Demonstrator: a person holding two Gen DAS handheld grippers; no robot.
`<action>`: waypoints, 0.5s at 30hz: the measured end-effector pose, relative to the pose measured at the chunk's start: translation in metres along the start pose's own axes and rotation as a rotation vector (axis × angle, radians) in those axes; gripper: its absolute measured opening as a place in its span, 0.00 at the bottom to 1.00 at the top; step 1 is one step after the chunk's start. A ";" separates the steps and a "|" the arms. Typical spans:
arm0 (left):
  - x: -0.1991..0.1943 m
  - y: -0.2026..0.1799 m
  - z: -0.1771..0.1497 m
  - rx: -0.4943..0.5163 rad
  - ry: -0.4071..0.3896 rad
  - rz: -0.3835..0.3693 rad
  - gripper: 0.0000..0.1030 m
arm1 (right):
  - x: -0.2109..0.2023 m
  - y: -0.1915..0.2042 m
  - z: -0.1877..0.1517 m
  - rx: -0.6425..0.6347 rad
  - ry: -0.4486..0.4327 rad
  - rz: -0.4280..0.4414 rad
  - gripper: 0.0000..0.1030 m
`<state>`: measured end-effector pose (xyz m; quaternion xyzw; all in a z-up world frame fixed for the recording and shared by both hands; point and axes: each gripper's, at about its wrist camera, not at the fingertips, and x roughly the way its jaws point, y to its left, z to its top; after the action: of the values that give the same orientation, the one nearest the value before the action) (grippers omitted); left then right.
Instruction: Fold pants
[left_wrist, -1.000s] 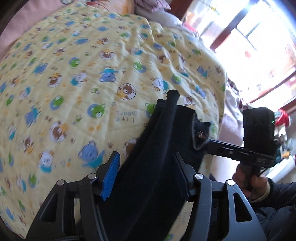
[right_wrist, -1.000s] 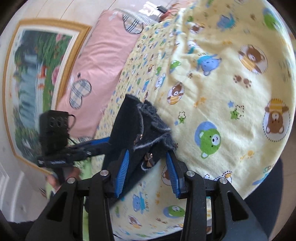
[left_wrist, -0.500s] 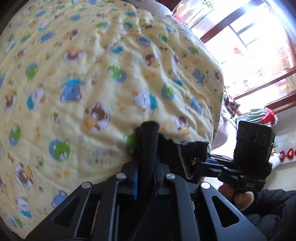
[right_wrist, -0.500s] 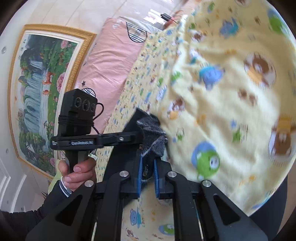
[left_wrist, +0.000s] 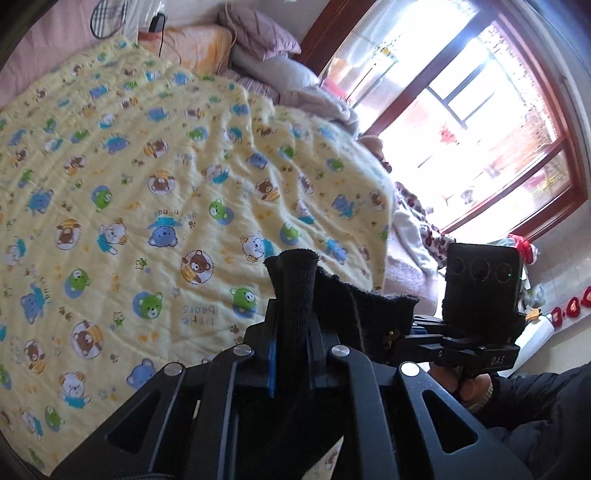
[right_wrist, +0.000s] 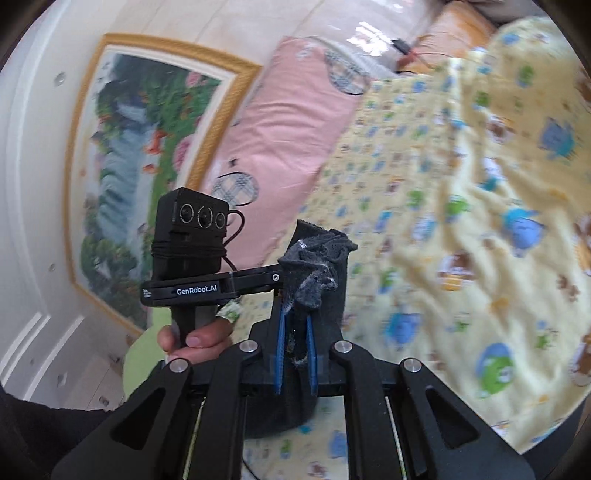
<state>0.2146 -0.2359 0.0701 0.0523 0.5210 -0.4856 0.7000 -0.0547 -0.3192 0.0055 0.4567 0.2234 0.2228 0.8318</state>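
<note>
The dark pants (left_wrist: 295, 291) hang between both grippers above the bed. My left gripper (left_wrist: 293, 354) is shut on a bunched fold of the pants waistband. My right gripper (right_wrist: 295, 354) is shut on the other end of the waistband (right_wrist: 314, 266), where grey lining and a zipper show. In the left wrist view the right gripper (left_wrist: 424, 338) holds the pants from the right side. In the right wrist view the left gripper (right_wrist: 275, 280) holds them from the left. The rest of the pants hangs below, out of sight.
A yellow quilt with cartoon bears (left_wrist: 147, 192) covers the bed. Pillows (left_wrist: 258, 33) and a pink headboard cushion (right_wrist: 288, 129) lie at the bed's head. A window (left_wrist: 480, 122) is on the right, a framed painting (right_wrist: 122, 147) on the wall.
Both grippers have closed on the pants waistband and lifted it up off the quilt. The views now tilt upward toward the head of the bed.
</note>
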 end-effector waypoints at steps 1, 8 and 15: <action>-0.008 -0.003 -0.004 0.001 -0.016 0.000 0.10 | 0.002 0.005 0.000 -0.009 0.010 0.026 0.11; -0.060 -0.006 -0.045 -0.019 -0.142 0.010 0.10 | 0.022 0.038 -0.010 -0.064 0.089 0.136 0.11; -0.083 0.008 -0.095 -0.096 -0.222 0.030 0.10 | 0.062 0.057 -0.034 -0.081 0.205 0.205 0.11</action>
<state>0.1575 -0.1246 0.0879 -0.0274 0.4620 -0.4523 0.7624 -0.0348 -0.2335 0.0278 0.4182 0.2504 0.3609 0.7951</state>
